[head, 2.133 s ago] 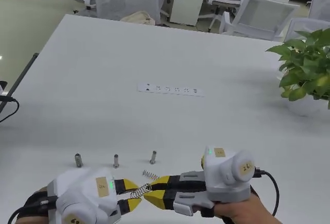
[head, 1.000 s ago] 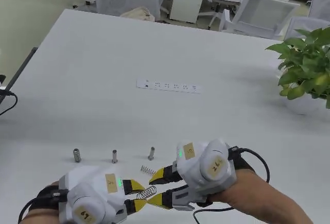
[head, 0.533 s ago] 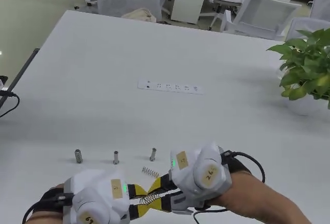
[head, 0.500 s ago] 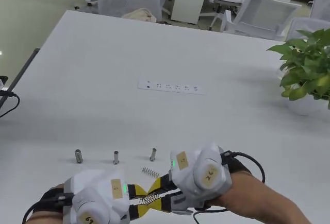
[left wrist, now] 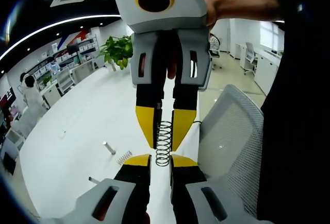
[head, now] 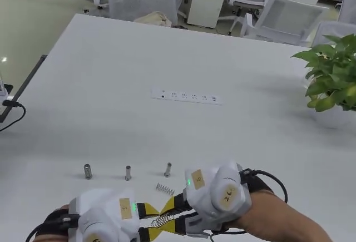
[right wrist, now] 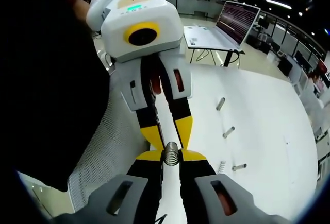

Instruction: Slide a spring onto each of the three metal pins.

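Note:
Three short metal pins stand in a row on the white table: the left pin (head: 88, 171) carries a spring, while the middle pin (head: 128, 172) and right pin (head: 167, 169) are bare. A loose spring (head: 164, 189) lies just in front of the right pin. Below it, my left gripper (head: 156, 222) and right gripper (head: 166, 217) meet tip to tip, both shut on one spring (head: 161, 220) held above the table. In the left gripper view, that held spring (left wrist: 163, 144) runs from my left gripper (left wrist: 161, 161) up between the right gripper's yellow fingers (left wrist: 146, 125). The right gripper view shows the held spring (right wrist: 171, 154) end-on.
A white power strip (head: 186, 96) lies mid-table. A potted plant (head: 334, 80) stands at the right edge, and a cable (head: 11, 117) crosses the left edge. Office chairs (head: 139, 0) stand beyond the far edge. An open laptop (right wrist: 227, 26) sits on another desk.
The right gripper has rolled over and moved left, closing in on the left gripper's tips. Both now pinch the same spring. The pins and the loose spring stay in place.

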{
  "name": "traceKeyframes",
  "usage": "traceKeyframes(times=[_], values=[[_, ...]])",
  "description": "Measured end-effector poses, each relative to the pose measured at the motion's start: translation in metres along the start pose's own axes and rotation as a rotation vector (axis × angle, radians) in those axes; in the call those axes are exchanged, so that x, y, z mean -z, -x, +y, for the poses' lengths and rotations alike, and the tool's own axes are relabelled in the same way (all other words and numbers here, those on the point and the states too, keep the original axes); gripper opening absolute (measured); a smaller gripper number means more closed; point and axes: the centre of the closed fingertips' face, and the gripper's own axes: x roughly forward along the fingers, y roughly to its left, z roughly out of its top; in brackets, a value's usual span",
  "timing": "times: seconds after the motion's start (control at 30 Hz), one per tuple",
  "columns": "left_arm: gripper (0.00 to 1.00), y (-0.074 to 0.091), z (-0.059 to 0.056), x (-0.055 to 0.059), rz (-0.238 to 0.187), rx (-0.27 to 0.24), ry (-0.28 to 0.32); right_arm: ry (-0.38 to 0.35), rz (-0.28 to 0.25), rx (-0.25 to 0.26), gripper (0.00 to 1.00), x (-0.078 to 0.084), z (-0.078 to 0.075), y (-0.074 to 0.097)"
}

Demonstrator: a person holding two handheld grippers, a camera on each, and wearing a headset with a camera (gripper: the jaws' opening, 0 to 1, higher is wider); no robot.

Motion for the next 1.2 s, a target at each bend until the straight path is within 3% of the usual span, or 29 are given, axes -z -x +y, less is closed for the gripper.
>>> traceKeyframes(times=[0.3, 0.77, 1.2], values=[[0.11, 0.008, 0.012, 0.008, -0.018, -0.028, 0.076, -0.019, -0.004, 0.014, 0.08, 0.002, -0.008, 0.002], [0.17, 0.036, 0.043, 0.022, -0.067, -0.147, 0.226, -0.066, -0.001, 0.032, 0.08, 0.011, -0.024, 0.001], [0.21, 0.063, 0.066, 0.054, -0.062, -0.256, 0.338, -0.088, 0.043, 0.056, 0.08, 0.018, -0.044, -0.004]])
